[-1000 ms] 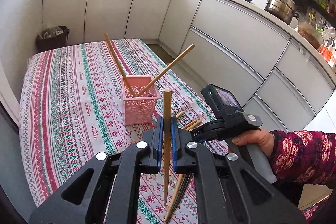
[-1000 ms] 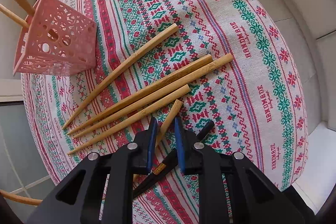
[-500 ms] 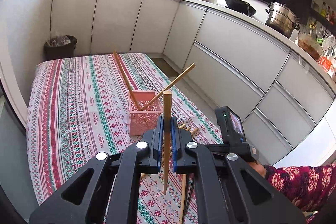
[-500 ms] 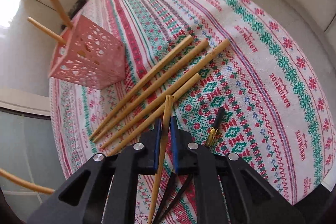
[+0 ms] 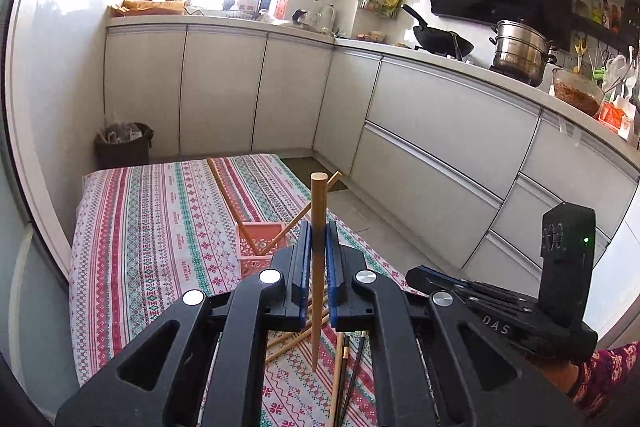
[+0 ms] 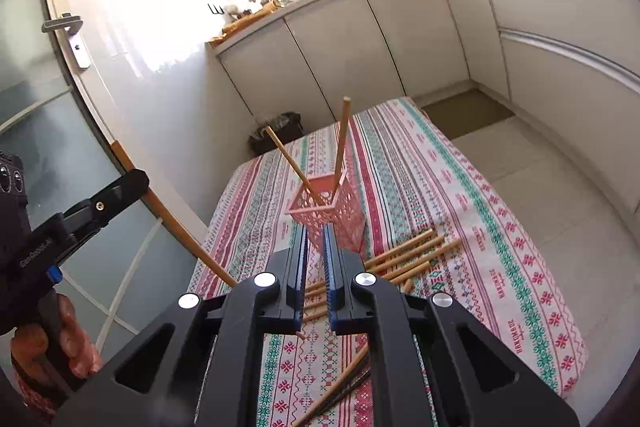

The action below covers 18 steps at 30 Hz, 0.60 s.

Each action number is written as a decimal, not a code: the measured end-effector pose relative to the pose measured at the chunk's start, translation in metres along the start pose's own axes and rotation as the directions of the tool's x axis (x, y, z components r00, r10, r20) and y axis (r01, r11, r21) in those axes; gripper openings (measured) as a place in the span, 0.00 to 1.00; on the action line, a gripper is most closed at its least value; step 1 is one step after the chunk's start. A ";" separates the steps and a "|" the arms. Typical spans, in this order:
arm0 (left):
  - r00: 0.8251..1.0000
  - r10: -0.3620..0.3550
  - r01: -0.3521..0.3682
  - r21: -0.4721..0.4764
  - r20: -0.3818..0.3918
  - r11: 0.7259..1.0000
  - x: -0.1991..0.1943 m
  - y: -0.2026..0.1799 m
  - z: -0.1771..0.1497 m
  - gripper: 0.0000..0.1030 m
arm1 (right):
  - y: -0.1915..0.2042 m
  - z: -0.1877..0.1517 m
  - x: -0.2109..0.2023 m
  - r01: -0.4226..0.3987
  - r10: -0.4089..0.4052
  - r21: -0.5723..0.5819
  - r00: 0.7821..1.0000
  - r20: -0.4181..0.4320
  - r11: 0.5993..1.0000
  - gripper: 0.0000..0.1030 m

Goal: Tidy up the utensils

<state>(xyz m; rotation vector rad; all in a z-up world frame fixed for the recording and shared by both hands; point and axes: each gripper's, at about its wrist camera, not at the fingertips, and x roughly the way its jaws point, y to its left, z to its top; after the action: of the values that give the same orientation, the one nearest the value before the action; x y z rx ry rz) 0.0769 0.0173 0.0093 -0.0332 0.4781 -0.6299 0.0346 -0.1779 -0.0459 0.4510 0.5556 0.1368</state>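
Note:
My left gripper (image 5: 319,239) is shut on a wooden chopstick (image 5: 318,203) that stands nearly upright above the patterned tablecloth (image 5: 152,227). Just beyond it stands the pink openwork basket (image 5: 256,247) with two chopsticks leaning in it. My right gripper (image 6: 315,255) is shut, raised and pointing at the pink basket (image 6: 332,211). Only a short chopstick end (image 6: 300,335) shows beneath its jaws. Several loose chopsticks (image 6: 416,251) lie on the cloth to the basket's right. At the left of the right wrist view, the left gripper (image 6: 132,187) carries its chopstick (image 6: 180,223).
A wooden chopstick and dark chopsticks (image 6: 344,383) lie near the table's front edge. A dark bin (image 5: 122,145) stands past the far end. White cabinets (image 5: 440,131) run along the right, with a pot (image 5: 518,53) and a wok on top. A glass door (image 6: 60,107) is at the left.
The right gripper closed on a chopstick, lifted it off the cloth and tilted up toward the basket. The left gripper rose with its chopstick still gripped.

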 end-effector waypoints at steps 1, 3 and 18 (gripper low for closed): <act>1.000 0.004 -0.004 0.002 0.007 1.000 -0.001 -0.001 0.001 0.06 | -0.001 0.002 0.000 0.004 -0.004 0.001 1.000 -0.014 1.000 0.08; 1.000 0.002 -0.002 0.001 0.006 1.000 0.000 -0.002 0.001 0.06 | -0.010 0.002 0.006 0.012 -0.005 0.072 0.996 -0.091 0.997 0.08; 0.999 -0.020 0.022 -0.054 0.035 0.998 -0.008 0.018 0.006 0.06 | -0.061 -0.026 0.185 0.381 -0.202 0.086 0.652 -0.731 0.921 0.19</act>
<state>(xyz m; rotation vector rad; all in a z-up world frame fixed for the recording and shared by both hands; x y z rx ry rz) 0.0836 0.0356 0.0153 -0.1006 0.4616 -0.6356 0.1766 -0.1777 -0.1817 0.5255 1.4294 -0.0827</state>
